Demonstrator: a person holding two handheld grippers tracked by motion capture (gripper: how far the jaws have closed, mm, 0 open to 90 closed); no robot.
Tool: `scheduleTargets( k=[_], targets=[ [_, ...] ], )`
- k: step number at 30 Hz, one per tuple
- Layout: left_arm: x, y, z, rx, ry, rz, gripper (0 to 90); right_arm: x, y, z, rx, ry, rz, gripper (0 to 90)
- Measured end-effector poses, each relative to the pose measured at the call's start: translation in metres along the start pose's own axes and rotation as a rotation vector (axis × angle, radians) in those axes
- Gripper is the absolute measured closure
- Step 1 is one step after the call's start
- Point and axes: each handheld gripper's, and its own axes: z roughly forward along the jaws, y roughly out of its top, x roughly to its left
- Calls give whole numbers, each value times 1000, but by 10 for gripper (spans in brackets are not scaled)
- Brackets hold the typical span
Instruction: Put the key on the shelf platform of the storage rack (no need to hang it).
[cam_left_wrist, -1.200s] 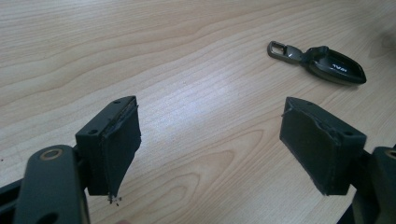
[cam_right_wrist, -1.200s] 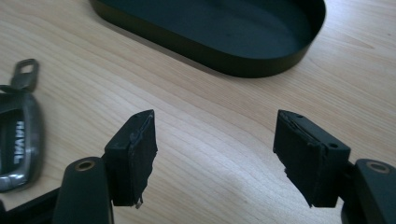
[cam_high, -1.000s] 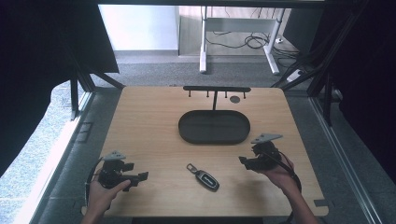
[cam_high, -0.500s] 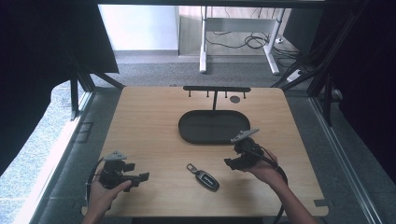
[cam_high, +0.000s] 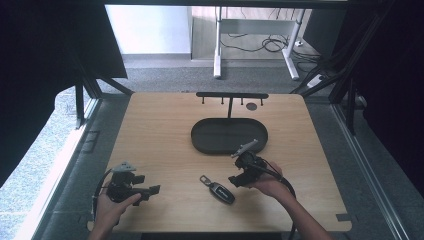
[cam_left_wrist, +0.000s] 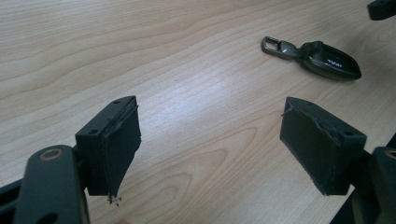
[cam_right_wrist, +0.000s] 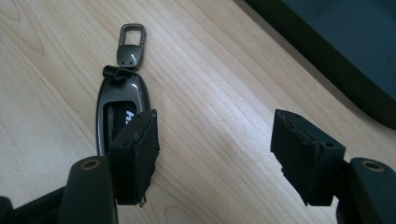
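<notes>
Right claw (cam_right_wrist: 215, 154) open, nothing between its jaws. Dark grey oval key fob (cam_right_wrist: 122, 109) lies flat on the light wood counter (cam_right_wrist: 224, 93), partly behind its left-hand jaw. Left claw (cam_left_wrist: 210, 154) open too.

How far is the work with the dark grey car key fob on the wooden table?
Nothing looks finished: the dark grey car key fob lies flat on the light wooden table. In hand: the right gripper hangs beside it, jaws open around nothing. The left gripper is open, apart. Left: gripping and lifting the fob, perhaps toward the black oval tray.
</notes>
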Motion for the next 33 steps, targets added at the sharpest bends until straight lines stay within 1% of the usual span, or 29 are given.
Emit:
scheduleTargets(
  k=[5,7,8,12,14,16,17,18,21,22,23,28,30,31,33],
  targets=[
    [-1,0,1,0,-6,3,205,9,4,5,24,11,-16,325],
    [-1,0,1,0,-6,3,205,10,5,7,28,12,-23,325],
    [0,0,1,-1,-7,1,205,14,7,10,41,15,-27,324],
    [1,0,1,0,-5,-1,205,17,8,14,51,19,-34,323],
    [1,0,1,1,-7,0,205,22,11,21,71,25,-46,321],
    [0,0,1,1,-7,0,205,23,11,22,75,27,-47,321],
    [0,0,1,1,-7,0,205,25,11,24,83,28,-50,321],
    [1,-1,1,0,-6,0,205,30,11,27,91,26,-62,321],
    [1,0,0,-1,-6,0,205,36,11,31,101,28,-75,322],
    [1,0,0,-1,-6,1,205,38,10,34,109,31,-87,322],
    [1,0,0,1,-6,3,205,40,9,38,130,36,-89,330],
    [1,0,0,0,-6,2,205,41,8,41,131,42,-93,333],
    [1,0,0,0,-6,1,205,42,9,39,112,41,-96,340],
    [1,0,0,0,-5,0,205,44,10,38,108,43,-86,339],
    [1,0,0,-1,-6,1,205,44,10,37,101,47,-91,340]
  ],
)
